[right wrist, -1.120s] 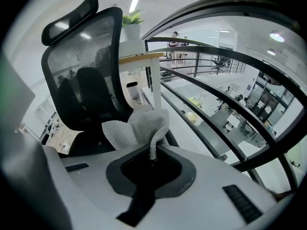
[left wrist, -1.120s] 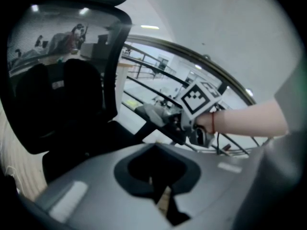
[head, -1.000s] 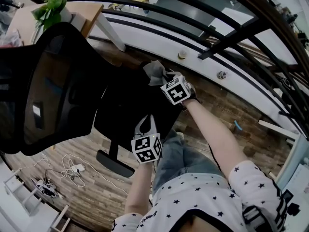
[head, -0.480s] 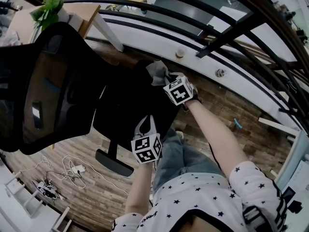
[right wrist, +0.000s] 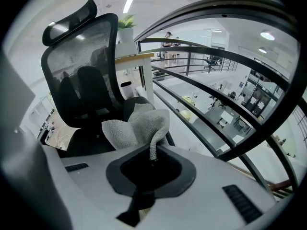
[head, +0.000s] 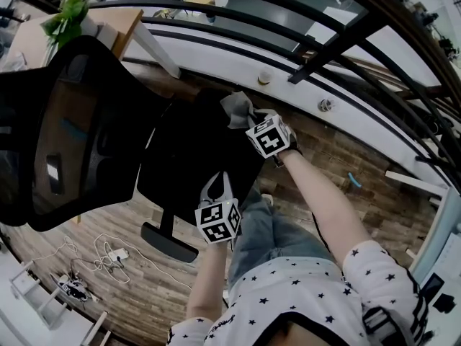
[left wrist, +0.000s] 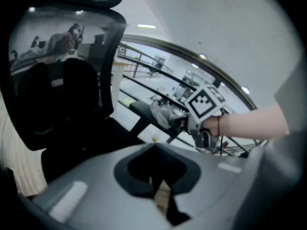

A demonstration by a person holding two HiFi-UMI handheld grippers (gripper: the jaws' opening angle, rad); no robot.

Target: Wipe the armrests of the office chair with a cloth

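Observation:
A black office chair (head: 79, 121) with a mesh back stands at the left of the head view, its seat (head: 194, 157) in front of me. My right gripper (head: 248, 117) is shut on a grey cloth (head: 236, 109) and presses it on the far armrest (head: 216, 98). In the right gripper view the cloth (right wrist: 136, 126) bunches up from that gripper (right wrist: 152, 158), with the chair back (right wrist: 81, 61) behind. My left gripper (head: 220, 182) hovers over the seat's near edge, shut and holding nothing. The near armrest (head: 169, 242) lies below it. The left gripper view shows the cloth (left wrist: 163, 114) on the armrest (left wrist: 141, 110).
A black metal railing (head: 317, 45) with glass runs close behind the chair. At the top left, a wooden desk (head: 122, 20) carries a green plant (head: 68, 13). Cables and a power strip (head: 108, 254) lie on the wood floor at lower left.
My right gripper and the cloth have shifted slightly to the right along the far armrest. The left gripper has stayed where it was.

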